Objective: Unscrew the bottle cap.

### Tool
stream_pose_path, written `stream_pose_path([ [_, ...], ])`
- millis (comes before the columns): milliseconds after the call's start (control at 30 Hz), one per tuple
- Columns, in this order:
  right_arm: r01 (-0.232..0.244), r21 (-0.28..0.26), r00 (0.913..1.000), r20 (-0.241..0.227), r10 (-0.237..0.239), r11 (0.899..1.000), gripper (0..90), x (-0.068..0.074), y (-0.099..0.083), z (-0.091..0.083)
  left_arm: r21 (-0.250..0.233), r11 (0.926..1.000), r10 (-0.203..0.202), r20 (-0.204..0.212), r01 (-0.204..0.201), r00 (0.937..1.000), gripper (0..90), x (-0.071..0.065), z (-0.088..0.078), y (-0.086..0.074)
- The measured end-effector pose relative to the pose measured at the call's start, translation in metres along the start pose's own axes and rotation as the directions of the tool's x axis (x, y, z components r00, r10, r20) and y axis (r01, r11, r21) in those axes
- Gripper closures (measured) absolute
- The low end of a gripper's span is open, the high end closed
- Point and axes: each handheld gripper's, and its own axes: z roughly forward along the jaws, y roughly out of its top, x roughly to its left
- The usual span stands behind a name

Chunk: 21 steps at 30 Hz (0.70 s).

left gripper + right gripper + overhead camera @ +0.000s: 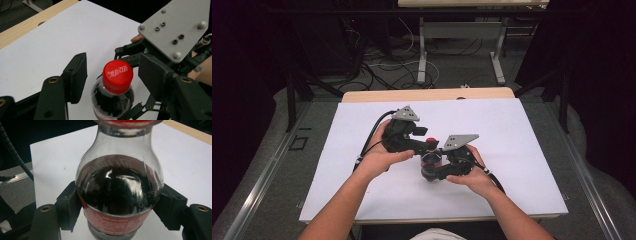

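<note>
A small clear bottle [432, 161] of dark cola with a red label stands upright on the white board [522, 135]. Its red cap [117, 73] is screwed on top. My right gripper [120, 207] is shut on the bottle's body, one pad pressing each side at label height. My left gripper [113, 75] comes in from the left at cap height. Its jaws stand on either side of the cap with a gap on both sides, so it is open. In the high view both grippers meet at the bottle near the board's middle, left gripper [426, 140] above right gripper [434, 172].
The white board lies on a wooden table whose far edge [427, 95] shows behind it. Beyond the table are another table's legs [422, 55] and loose cables [382, 70] on the floor. The right gripper's grey plate [175, 27] sits close to the left gripper's right jaw.
</note>
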Motion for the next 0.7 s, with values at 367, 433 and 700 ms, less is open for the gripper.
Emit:
stream_pose_path([
  [367, 0.005, 0.005, 1.0, -0.008, -0.005, 1.0, 29.8, 0.0024, 0.0, 0.0002, 0.018, 0.9997, 0.016, 0.075, -0.017, 0.9971, 51.6, 0.0059, 0.0051, -0.0013],
  [433, 0.014, 0.004, 0.9999, -0.008, -0.014, 1.0, 29.8, 0.0022, 0.0001, 0.0003, 0.027, 0.9994, 0.021, 0.088, -0.023, 0.9959, 54.2, 0.006, 0.0062, -0.0003],
  [700, 0.019, 0.017, 0.9996, -0.019, -0.019, 1.0, 29.8, 0.0025, 0.0001, 0.0008, 0.043, 0.9981, 0.038, 0.096, -0.043, 0.9946, 61.2, 0.0052, 0.0102, 0.0013],
])
